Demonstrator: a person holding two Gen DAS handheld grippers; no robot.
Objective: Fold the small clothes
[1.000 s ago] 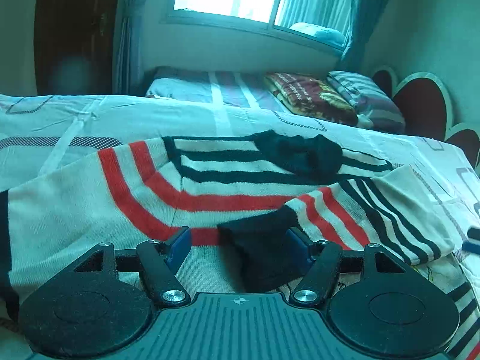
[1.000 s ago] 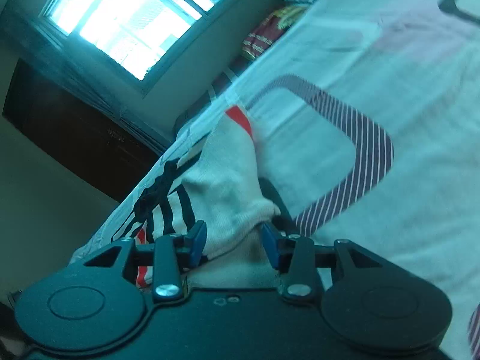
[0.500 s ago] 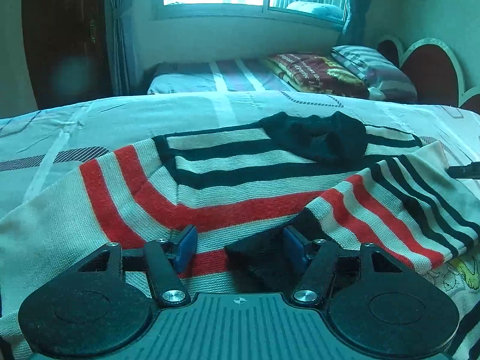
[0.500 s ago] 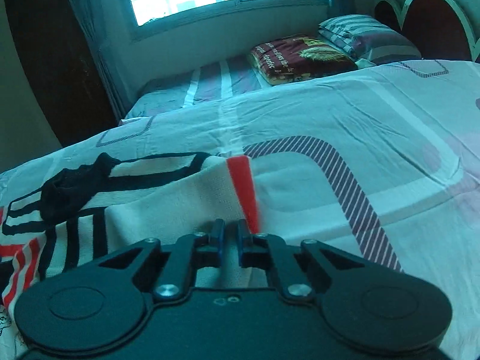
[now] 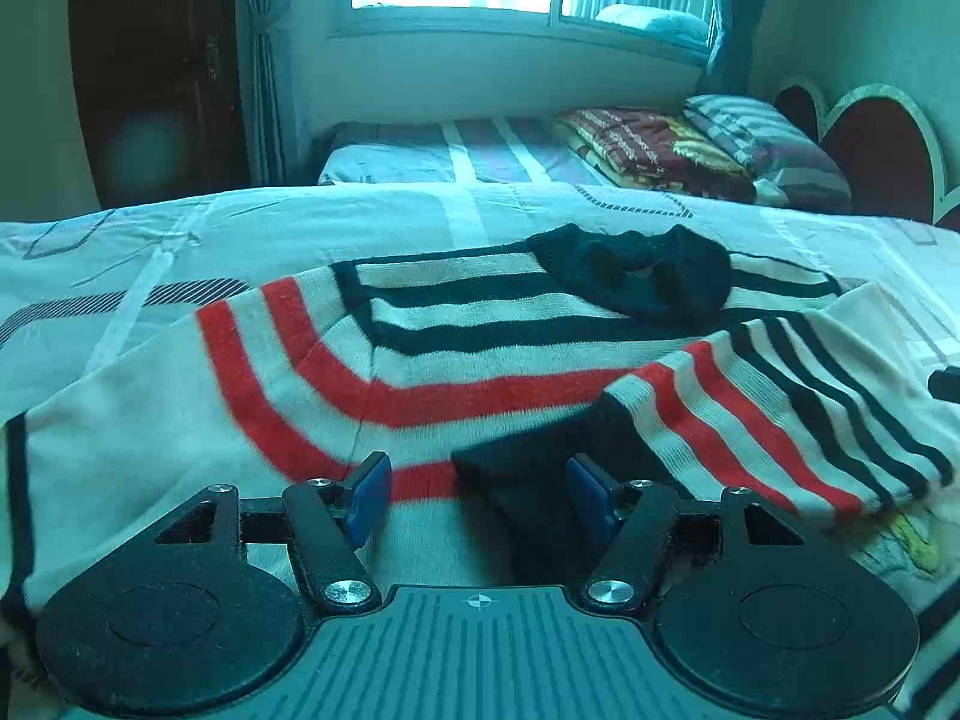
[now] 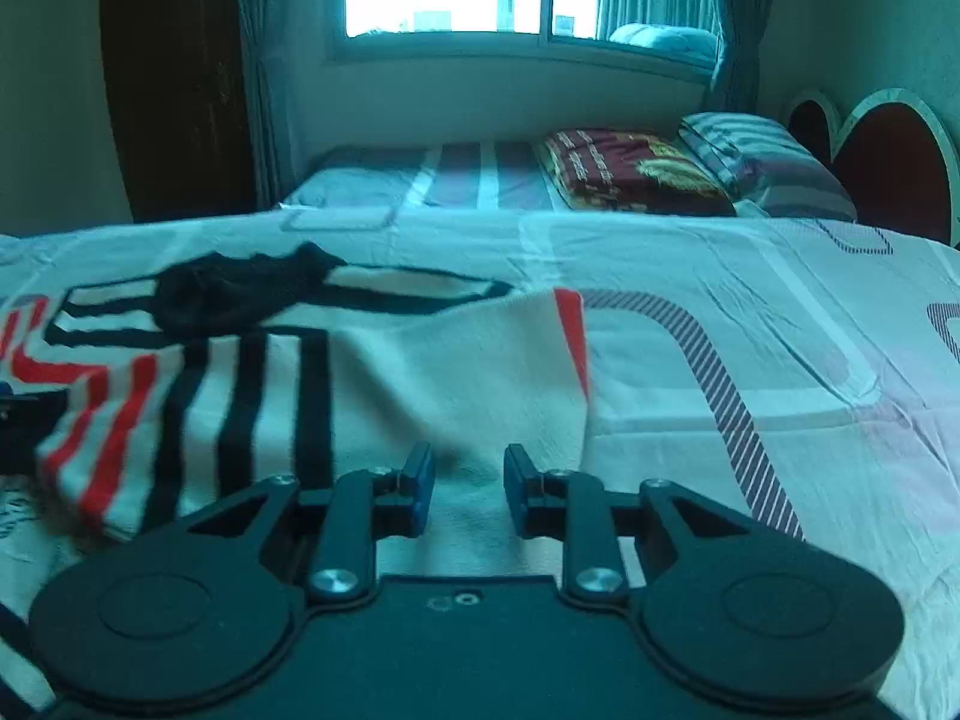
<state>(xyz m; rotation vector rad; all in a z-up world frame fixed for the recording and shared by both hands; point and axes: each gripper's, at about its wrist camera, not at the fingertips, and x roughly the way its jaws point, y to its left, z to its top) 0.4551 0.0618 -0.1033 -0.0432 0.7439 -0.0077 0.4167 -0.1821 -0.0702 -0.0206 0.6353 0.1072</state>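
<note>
A small cream sweater [image 5: 456,324] with red and black stripes and a black collar [image 5: 636,282] lies on the bed. One striped sleeve [image 5: 768,414] is folded across its front, with its black cuff [image 5: 528,480] near me. My left gripper [image 5: 477,495] is open, low over the sweater, with the black cuff between its fingers. My right gripper [image 6: 462,489] is open just above the sweater's cream folded side [image 6: 468,372] and holds nothing. The left gripper's tip shows at the left edge of the right wrist view [image 6: 18,414].
The sweater rests on a white patterned bedsheet [image 6: 750,360]. A second bed [image 5: 456,150] with a red folded blanket [image 5: 648,144] and a striped pillow [image 5: 768,144] stands behind, under a window. A dark door is at the left and heart-shaped headboards [image 5: 870,150] at the right.
My right gripper levelled out, shut on the cream fabric half a second ago, and has now opened and let go. My left gripper stayed open over the black cuff and moved little.
</note>
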